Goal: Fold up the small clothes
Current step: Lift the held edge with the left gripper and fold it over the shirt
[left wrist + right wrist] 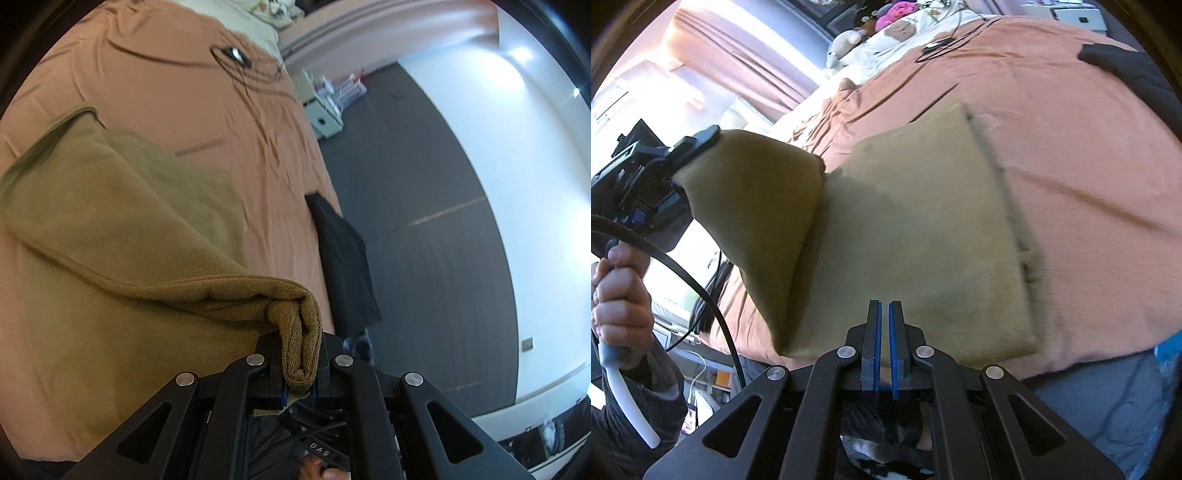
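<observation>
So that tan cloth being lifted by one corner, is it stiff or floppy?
Probably floppy: the tan cloth droops from the left gripper in a soft curve. It looks thick and fuzzy, so likely not slippery; the bunched corner sits firmly in the jaws. The rest lies flat on the bed.

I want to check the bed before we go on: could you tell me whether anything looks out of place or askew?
Mostly tidy. The tan garment is half folded, one corner lifted in the left tongs. A black cloth hangs over the edge of the bed, and a black cable lies loose near the pillows.
</observation>
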{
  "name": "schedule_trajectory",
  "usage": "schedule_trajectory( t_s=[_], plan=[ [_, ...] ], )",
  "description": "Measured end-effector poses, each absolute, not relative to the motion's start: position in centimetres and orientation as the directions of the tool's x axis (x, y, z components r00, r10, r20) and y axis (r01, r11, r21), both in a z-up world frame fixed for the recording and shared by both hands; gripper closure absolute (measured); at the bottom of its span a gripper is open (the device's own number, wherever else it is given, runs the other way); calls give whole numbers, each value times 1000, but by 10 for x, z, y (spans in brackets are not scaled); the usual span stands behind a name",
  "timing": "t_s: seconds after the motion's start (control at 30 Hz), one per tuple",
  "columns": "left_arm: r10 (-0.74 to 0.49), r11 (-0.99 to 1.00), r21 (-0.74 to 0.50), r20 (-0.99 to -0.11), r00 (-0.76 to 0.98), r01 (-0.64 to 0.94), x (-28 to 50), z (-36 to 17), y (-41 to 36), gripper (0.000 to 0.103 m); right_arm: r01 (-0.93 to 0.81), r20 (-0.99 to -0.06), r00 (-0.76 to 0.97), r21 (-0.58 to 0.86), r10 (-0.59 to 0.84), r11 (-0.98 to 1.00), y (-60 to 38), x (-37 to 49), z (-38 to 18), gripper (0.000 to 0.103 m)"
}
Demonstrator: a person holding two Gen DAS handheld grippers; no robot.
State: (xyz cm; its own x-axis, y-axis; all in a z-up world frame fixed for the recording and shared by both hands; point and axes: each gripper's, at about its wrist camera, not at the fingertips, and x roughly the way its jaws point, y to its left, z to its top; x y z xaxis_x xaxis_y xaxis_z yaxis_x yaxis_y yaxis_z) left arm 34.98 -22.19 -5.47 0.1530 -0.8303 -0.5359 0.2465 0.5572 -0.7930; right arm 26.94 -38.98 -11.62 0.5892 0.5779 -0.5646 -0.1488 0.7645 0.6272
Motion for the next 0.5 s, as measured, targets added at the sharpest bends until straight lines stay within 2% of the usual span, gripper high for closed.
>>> schedule_trajectory(
  t_s=[0.37,0.4,0.43,0.47,0.5],
  plan=[
    [-785,604,-760,-619,16,240,336,-104,-284,95,-129,-573,585,633,574,763,-409,249,-115,102],
    [-778,610,-754,-629,2,242,336,-108,-289,92,-131,-570,586,635,576,761,-412,248,-115,102],
    [-773,614,-752,-634,-9,241,336,-111,-293,82,-131,-567,586,639,579,758,-415,249,-115,102],
    [-772,613,-754,-635,-21,236,337,-114,-296,67,-131,-565,586,641,581,756,-417,249,-115,102],
    [-780,603,-764,-625,-30,228,338,-116,-299,59,-132,-563,585,644,583,754,-419,247,-116,101]
  ],
)
